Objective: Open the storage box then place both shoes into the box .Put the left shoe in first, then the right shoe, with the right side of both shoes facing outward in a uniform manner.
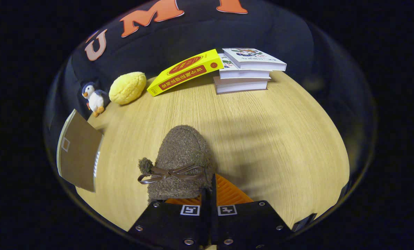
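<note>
A brown fuzzy shoe with a thin brown bow across its top lies between and just ahead of my fingers, toe pointing away from me. My gripper is shut on the shoe, its fingers pinched together on the right rim of the opening. The heel is hidden under the gripper body. To the left of the shoe stands the storage box, of which I see a brown panel with a pale ribbed edge. Whether the shoe rests on the wooden table or hangs just above it, I cannot tell.
Beyond the shoe, at the table's far edge, a yellow book leans on a stack of three books. Far left sit a yellow plush bun and a small penguin toy. Bare tabletop stretches to the right of the shoe.
</note>
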The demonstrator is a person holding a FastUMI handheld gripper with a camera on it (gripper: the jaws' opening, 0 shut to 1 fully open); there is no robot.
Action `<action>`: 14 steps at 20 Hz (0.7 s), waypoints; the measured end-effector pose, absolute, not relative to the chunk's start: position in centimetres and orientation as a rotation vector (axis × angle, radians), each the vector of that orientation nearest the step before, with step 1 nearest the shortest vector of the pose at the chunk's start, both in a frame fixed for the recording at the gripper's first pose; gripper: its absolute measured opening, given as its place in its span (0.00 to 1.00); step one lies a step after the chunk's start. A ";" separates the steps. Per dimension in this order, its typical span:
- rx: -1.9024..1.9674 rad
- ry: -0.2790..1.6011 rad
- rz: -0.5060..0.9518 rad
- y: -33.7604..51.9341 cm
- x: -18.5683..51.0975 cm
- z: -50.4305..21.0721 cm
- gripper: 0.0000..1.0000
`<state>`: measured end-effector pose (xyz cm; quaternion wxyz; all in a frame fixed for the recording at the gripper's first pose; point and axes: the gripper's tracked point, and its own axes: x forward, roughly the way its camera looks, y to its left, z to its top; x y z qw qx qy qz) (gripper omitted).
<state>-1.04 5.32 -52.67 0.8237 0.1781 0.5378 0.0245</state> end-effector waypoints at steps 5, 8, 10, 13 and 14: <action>0.390 1.096 0.054 8.6 0.9 -45.5 0.04; 0.374 1.080 0.102 12.4 1.9 -40.8 0.04; 0.361 1.069 0.129 15.2 2.8 -38.2 0.04; 0.370 1.055 0.183 20.2 3.7 -34.6 0.04; 0.369 1.045 0.199 21.8 4.2 -33.6 0.04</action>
